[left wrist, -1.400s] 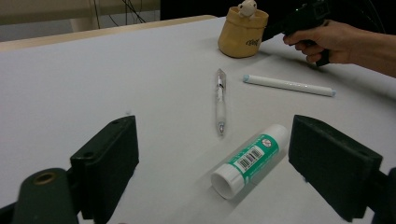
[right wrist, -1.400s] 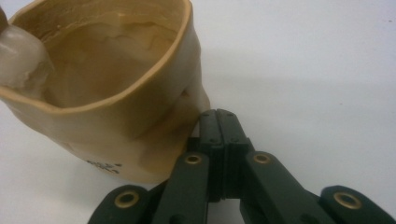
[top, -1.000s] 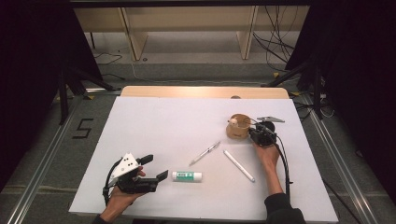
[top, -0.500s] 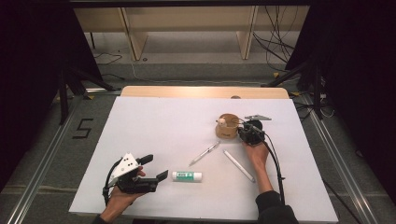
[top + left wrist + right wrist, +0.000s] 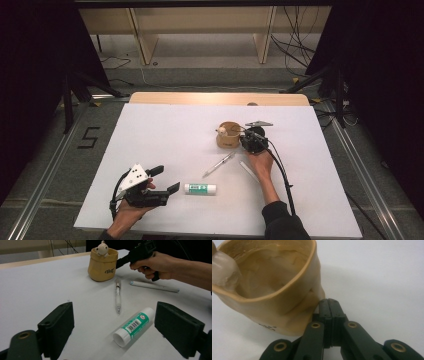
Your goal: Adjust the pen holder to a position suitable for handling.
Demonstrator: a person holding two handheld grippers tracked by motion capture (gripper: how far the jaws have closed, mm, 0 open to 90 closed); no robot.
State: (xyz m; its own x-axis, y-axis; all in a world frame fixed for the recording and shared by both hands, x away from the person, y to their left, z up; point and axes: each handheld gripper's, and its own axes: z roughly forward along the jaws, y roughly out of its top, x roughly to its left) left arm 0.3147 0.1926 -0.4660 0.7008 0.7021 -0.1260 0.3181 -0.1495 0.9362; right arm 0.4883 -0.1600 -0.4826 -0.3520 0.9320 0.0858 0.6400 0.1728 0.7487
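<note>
Pen holder [image 5: 228, 135]: a tan, soft-sided cup with a small bear figure [image 5: 101, 247] on its rim. It stands upright on the white table [image 5: 165, 135], right of centre and toward the far edge in the high view. Dark lettering marks its lower wall. The right gripper view looks into its interior [image 5: 269, 272], and what can be seen of the interior there holds nothing.

Right gripper [image 5: 329, 305]: jaws pressed together, with nothing between them. The closed tips rest against the lower side wall of the pen holder, on the side facing the person's right hand [image 5: 262, 167]. In the left gripper view, the same gripper meets the holder from the right, near its rim.

Left gripper [image 5: 166, 180]: held in the left hand [image 5: 131, 210] near the front left corner of the table, jaws spread wide and gripping nothing. In the left gripper view, the glue stick [image 5: 133, 326] lies on its side between the two open jaws, farther out on the table, touching neither.

Other items on the table:
- Clear mechanical pencil [image 5: 218, 164], lying between the glue stick and the pen holder.
- White pen [image 5: 154, 286], lying just beside the right hand, apart from the pencil.
</note>
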